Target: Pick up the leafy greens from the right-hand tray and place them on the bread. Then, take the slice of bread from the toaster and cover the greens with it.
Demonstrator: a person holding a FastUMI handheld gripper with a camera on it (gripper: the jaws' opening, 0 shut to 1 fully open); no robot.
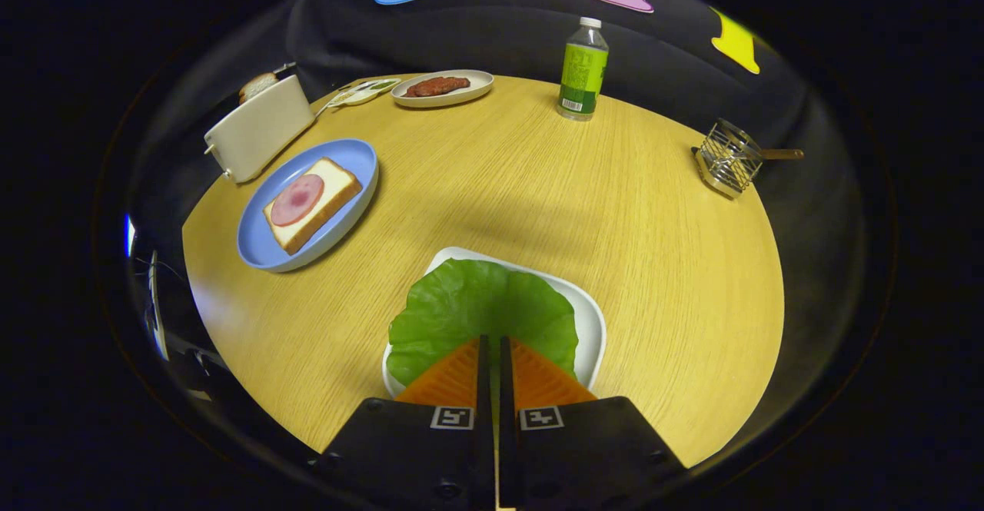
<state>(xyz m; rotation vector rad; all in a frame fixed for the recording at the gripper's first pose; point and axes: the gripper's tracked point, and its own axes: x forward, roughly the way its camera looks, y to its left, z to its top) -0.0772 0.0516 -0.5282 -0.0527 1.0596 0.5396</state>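
The gripper (492,342) is hanging over the near edge of the white tray (590,319), its 2 orange fingers (453,379) drawn almost together with just a thin slit between them. The tips are lying over the near part of the leafy greens (480,307), and a sliver of green is showing in the slit, but whether the fingers are truly pinching the leaf or merely sitting above it I cannot tell.

Taking the white tray as the landmark: the greens are lying flat in it, covering most of its surface, so step 1 looks at best just beginning. Well beyond the tray and to its left, the blue plate (265,253) is holding the bread (327,200) with a round slice of ham (297,199) on top and no greens yet. Farther from the tray, just behind that plate, the toaster (254,128) is keeping the second slice of bread (257,85) poking out of its slot, untouched.

By my judgement, nearly everything is remaining: lifting the greens, carrying them to the ham-topped bread, then fetching the toaster slice as the lid. A bottle (583,69), a plate of meat (442,87) and a wire rack (726,159) are standing far beyond the tray, out of the way
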